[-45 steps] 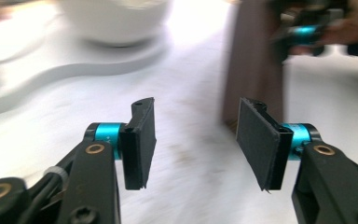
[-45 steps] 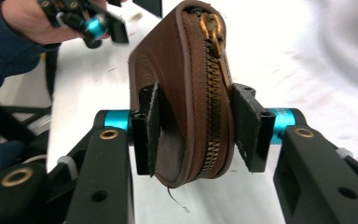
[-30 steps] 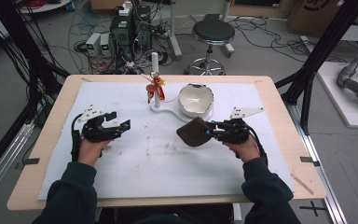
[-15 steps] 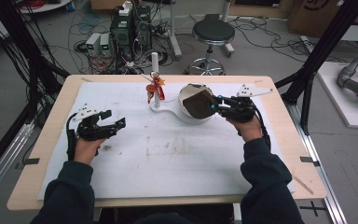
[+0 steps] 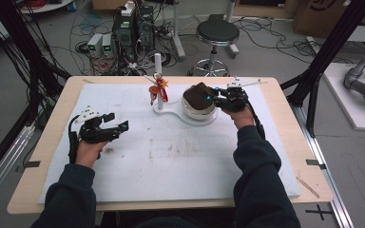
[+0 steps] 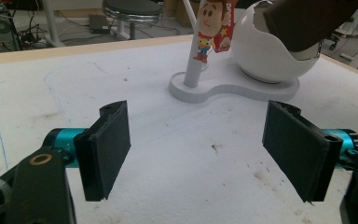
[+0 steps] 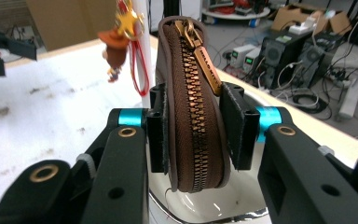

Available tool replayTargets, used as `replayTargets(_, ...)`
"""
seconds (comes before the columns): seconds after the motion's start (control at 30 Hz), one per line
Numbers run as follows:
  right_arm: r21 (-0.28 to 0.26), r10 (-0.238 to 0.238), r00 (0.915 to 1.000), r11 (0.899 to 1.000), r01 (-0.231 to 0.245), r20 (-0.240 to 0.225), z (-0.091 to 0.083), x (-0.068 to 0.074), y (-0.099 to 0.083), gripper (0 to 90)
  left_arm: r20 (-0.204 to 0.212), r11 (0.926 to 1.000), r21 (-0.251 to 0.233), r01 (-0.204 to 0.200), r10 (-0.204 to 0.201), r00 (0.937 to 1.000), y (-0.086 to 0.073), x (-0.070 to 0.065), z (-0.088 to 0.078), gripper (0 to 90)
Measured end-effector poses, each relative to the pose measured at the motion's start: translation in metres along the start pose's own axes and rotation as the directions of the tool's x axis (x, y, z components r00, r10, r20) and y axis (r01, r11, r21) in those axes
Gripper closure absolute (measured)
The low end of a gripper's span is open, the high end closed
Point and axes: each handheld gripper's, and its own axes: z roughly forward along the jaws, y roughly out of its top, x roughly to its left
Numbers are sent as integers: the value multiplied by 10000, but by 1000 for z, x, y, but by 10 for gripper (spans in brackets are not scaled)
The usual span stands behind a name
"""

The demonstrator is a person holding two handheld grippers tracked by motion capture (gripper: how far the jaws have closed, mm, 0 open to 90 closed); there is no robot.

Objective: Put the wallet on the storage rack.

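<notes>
Right gripper (image 7: 193, 135) clamps brown zip pouch (image 7: 191, 107) over white bowl (image 5: 198, 110); lower it inside before release. Left gripper (image 6: 198, 149) jaws wide apart, idle.

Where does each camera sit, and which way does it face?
High view: above the person's side, facing down on the table; forearms, both tools.
Left gripper view: on the left tool, open, facing the white bowl.
Right gripper view: on the right tool, gripping the brown pouch over the bowl.
Shared: bowl, pouch.
</notes>
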Motion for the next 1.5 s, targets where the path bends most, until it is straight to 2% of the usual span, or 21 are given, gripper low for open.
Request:
replayTargets(0.13, -20, -401, 9990, 9992, 401, 171, 8, -2, -4, 651, 27, 10000, 18, 6, -6, 10000, 0, 0, 0, 233)
replayTargets(0.27, 82, -116, 9996, 9999, 114, 240, 8, -6, -7, 627, 33, 10000, 43, 21, -21, 10000, 0, 1, 0, 235)
replayTargets(0.3, 271, -2, 9994, 9996, -7, 333, 8, -8, -9, 615, 28, 10000, 46, 22, -23, 10000, 0, 1, 0, 235)
replayTargets(0.33, 936, -113, 9976, 9956, 48, 685, 9, -9, -11, 600, 22, 10000, 56, 23, -23, 10000, -1, 1, 0, 236)
replayTargets(0.37, 1106, -131, 9968, 9939, 43, 788, 9, -9, -12, 558, 25, 10000, 50, 31, -31, 10000, -1, 1, 0, 236)
replayTargets(0.5, 925, 198, 9960, 9953, -279, 872, 4, -10, -11, 519, -14, 10000, 55, 30, -30, 10000, -1, 1, 0, 236)
replayTargets(0.53, 729, 265, 9952, 9968, -334, 944, 0, -10, -9, 566, -15, 10000, 65, 47, -47, 10000, -1, 1, 0, 236)
replayTargets(0.6, 694, 62, 9946, 9975, -134, 1040, -6, -10, -7, 743, -33, 10000, 56, 75, -75, 10000, -1, 1, 0, 236)
replayTargets(0.67, 682, -196, 9957, 9976, 135, 906, -7, -6, -4, 814, -18, 9999, 77, 78, -78, 10000, -1, 1, 1, 237)
replayTargets(0.77, 571, -224, 9979, 9982, 189, 611, -4, -2, -2, 818, -27, 9999, 113, 50, -50, 10000, -1, 0, 1, 238)
replayTargets(0.83, 517, -228, 9997, 9984, 222, 116, 2, 2, -3, 821, -39, 9999, 124, 44, -43, 10000, -1, 0, 1, 238)
replayTargets(0.93, 1017, -385, 9992, 9941, 373, 100, 12, 8, -4, 814, -43, 9999, 138, 62, -61, 10000, -1, 1, 1, 238)
replayTargets(0.97, 1096, -395, 9991, 9933, 376, 156, 13, 8, -4, 789, -44, 9999, 134, 54, -53, 10000, -1, 1, 1, 238)
replayTargets(1.0, 1104, -169, 9996, 9938, 145, 209, 11, 7, -5, 713, -53, 9999, 134, 30, -30, 10000, -1, 1, 1, 238)
replayTargets(1.03, 1104, -169, 9996, 9938, 145, 209, 11, 7, -5, 713, -49, 9999, 124, 16, -16, 10000, -1, 1, 1, 238)
replayTargets(1.1, 1127, 127, 9994, 9935, -162, 314, 5, 5, -5, 621, -57, 10000, -4, 13, -14, 10000, -1, 1, 0, 238)
replayTargets(1.2, 1289, 429, 9953, 9902, -539, 870, -12, 4, -4, 484, -17, 9996, -242, -138, 137, 9999, 1, 0, -1, 237)
replayTargets(1.23, 929, 537, 9920, 9936, -645, 1140, -26, 5, -6, 458, -32, 9994, -296, -161, 160, 9999, 2, 0, -2, 227)
replayTargets(1.3, 694, 530, 9901, 9956, -624, 1300, -32, 6, -8, 438, -5, 9987, -404, -326, 326, 9995, 3, -1, -3, 226)
replayTargets(1.43, 655, 652, 9748, 9946, -808, 2133, -66, 7, -25, 360, 6, 9973, -385, -631, 632, 9980, 4, -1, -5, 214)
replayTargets(1.5, 632, 828, 9659, 9929, -1012, 2451, -82, 9, -35, 327, 67, 9971, -500, -570, 575, 9983, 4, 0, -7, 214)
